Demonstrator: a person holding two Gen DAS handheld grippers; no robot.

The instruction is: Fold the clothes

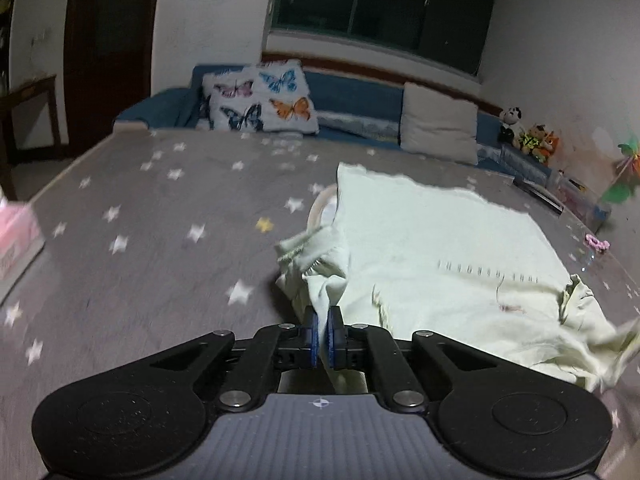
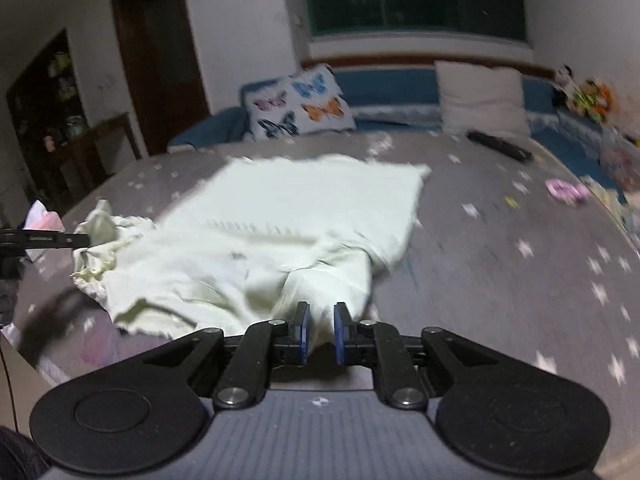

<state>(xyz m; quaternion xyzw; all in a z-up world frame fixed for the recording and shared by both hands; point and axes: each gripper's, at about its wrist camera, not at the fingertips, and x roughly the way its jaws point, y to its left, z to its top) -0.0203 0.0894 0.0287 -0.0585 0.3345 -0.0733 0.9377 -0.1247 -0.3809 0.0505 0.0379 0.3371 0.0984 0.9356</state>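
Note:
A pale green garment (image 1: 440,248) lies partly spread on the grey star-patterned bed cover (image 1: 160,220), its near edge bunched. My left gripper (image 1: 322,330) is shut on a bunched fold at the garment's near left side. In the right wrist view the same garment (image 2: 288,216) lies ahead, and my right gripper (image 2: 320,330) is shut on a thick fold at its near right side. The left gripper's tip (image 2: 76,240) shows at the far left, at the garment's ruffled corner.
A butterfly pillow (image 1: 260,98) and a beige pillow (image 1: 440,124) lean on the blue sofa back. A pink tissue box (image 1: 16,240) sits at the bed's left edge. A black remote (image 2: 500,146) and a pink item (image 2: 566,192) lie at right. Stuffed toys (image 1: 528,136) stand far right.

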